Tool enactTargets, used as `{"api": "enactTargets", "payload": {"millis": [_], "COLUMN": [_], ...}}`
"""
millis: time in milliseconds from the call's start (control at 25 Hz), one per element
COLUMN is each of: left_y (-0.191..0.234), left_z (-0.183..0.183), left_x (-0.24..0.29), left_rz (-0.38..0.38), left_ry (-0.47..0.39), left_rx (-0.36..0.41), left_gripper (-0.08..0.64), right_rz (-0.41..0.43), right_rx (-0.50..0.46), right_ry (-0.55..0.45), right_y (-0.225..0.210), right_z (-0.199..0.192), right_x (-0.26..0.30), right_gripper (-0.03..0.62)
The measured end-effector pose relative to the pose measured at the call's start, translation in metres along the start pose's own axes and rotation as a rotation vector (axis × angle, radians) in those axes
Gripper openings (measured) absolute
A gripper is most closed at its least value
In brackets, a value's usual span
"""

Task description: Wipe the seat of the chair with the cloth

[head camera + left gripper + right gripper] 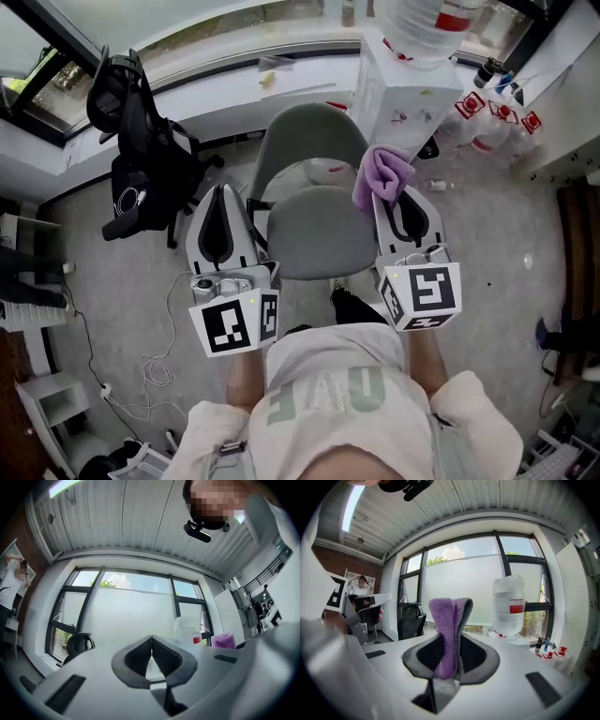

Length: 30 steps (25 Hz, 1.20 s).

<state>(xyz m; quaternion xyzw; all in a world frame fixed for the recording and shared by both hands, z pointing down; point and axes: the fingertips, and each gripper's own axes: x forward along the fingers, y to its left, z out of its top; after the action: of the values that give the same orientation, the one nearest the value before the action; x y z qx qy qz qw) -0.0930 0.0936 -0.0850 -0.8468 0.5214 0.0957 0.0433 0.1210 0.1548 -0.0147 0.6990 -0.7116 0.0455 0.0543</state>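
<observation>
Right gripper pinches purple cloth above the chair seat's right edge, ready to wipe; left gripper closed, empty, idle.

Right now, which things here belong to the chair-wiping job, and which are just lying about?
In the job: purple cloth, clamped in the right gripper; grey chair seat; left gripper, shut and empty.
Lying about: black chair; water jug; small bottles; floor cable.
</observation>
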Motion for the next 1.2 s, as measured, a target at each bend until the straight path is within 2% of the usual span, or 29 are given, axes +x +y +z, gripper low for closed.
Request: {"api": "enactTargets", "payload": {"millis": [120,280,480,760,1200], "left_y": [-0.001,-0.004,0.012,0.029,0.045], "left_z": [-0.003,-0.015,-0.031,-0.044,-0.030], "left_x": [0.040,0.077,0.092,0.114,0.137], "left_rz": [0.024,0.033,0.056,0.023,-0.009], "left_ry": [-0.018,0.002,0.022,0.037,-0.001], "left_rx": [0.014,0.013,-0.015,-0.038,-0.032], "left_gripper": [0.012,0.012,0.012,0.012,0.012], "right_rz": [0.044,0.078,0.125,0.108,0.101], "right_rx": [0.009,0.023,0.032,0.043,0.036], "right_ry": [0.017,0.053,0.099,0.092,0.056], "right_y": [-0.018,-0.032,-0.019,0.000,0.012], "right_z": [0.001,-0.005,-0.017,-0.010,0.007], "right_x": [0.044,0.084,0.109,0.125,0.147], "right_gripper": [0.091,0.091,0.091,0.091,0.091]}}
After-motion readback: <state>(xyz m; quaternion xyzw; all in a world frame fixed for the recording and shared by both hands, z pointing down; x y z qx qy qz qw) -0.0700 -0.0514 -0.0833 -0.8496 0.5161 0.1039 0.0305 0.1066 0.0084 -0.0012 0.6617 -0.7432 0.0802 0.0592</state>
